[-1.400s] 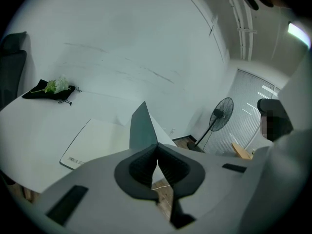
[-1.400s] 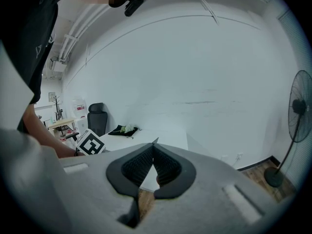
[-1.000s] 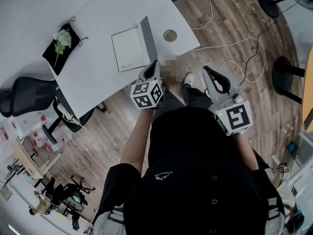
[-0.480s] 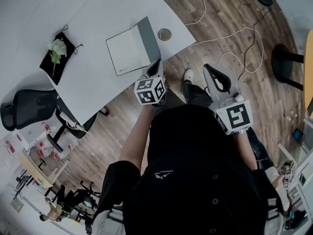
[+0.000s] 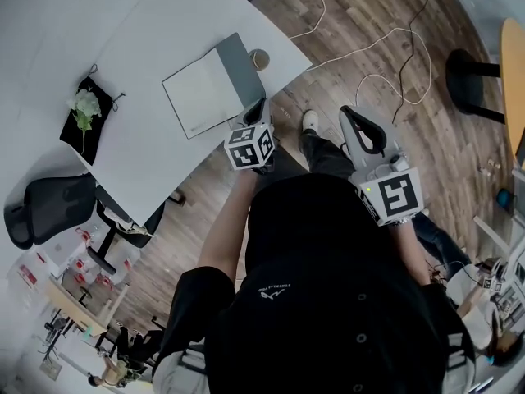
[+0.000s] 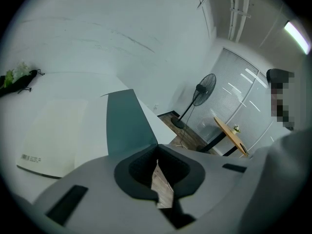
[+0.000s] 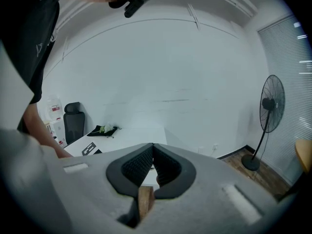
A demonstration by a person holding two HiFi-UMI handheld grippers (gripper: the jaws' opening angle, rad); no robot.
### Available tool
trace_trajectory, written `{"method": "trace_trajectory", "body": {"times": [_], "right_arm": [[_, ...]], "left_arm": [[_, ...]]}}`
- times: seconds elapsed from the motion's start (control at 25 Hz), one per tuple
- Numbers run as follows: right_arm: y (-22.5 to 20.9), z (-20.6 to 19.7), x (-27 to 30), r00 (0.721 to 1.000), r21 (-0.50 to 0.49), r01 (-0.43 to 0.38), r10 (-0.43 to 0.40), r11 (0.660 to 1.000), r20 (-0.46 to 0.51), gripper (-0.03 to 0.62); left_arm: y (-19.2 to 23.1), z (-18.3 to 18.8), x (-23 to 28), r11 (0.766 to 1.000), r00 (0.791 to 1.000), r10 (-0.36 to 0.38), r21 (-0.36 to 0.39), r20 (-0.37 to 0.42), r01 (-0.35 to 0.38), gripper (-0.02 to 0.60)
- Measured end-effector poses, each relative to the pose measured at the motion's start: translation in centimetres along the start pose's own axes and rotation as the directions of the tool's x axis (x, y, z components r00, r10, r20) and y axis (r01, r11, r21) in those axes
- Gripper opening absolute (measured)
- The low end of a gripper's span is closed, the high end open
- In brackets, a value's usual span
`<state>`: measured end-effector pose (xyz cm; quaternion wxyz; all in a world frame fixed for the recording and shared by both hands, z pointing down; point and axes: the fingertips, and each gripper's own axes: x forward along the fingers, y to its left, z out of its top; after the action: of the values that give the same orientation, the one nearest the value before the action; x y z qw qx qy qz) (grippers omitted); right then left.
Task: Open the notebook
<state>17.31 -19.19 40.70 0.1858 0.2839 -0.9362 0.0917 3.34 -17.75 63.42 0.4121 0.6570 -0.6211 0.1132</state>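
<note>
The notebook (image 5: 201,95) lies open on the white table (image 5: 156,39), its pale inner page up and its grey-green cover (image 5: 239,71) tilted up at the right. In the left gripper view the page (image 6: 53,135) and the raised cover (image 6: 127,123) sit just beyond the jaws. My left gripper (image 5: 261,105) hovers off the table's near edge, shut and holding nothing; its tips (image 6: 156,147) meet. My right gripper (image 5: 354,115) is held over the floor to the right, also shut and holding nothing (image 7: 152,146).
A black pouch with a white flower (image 5: 86,109) lies at the table's left. A small round disc (image 5: 260,59) sits by the notebook's cover. A black office chair (image 5: 45,208) stands lower left. Cables (image 5: 394,56) trail over the wood floor. A standing fan (image 7: 269,106) is at the right.
The table and notebook have slid left and slightly down in the head view as the camera shifted. Both grippers stay shut, close to the body, in much the same places.
</note>
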Motion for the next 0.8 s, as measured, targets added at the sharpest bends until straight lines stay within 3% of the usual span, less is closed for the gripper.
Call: {"method": "trace_trajectory", "body": {"times": [0.72, 0.8], "right_arm": [[-1.2, -1.3, -1.6, 0.991, 0.022, 0.129, -0.129, 0.991, -0.032, 0.005], [-1.4, -0.7, -1.6, 0.990, 0.036, 0.143, -0.143, 0.989, 0.000, 0.005]], "left_arm": [[0.6, -2.5, 3.7, 0.999, 0.995, -0.004, 0.036, -0.104, 0.008, 0.012], [0.6, -2.6, 4.1, 0.999, 0.994, -0.002, 0.042, -0.112, 0.007, 0.012]]}}
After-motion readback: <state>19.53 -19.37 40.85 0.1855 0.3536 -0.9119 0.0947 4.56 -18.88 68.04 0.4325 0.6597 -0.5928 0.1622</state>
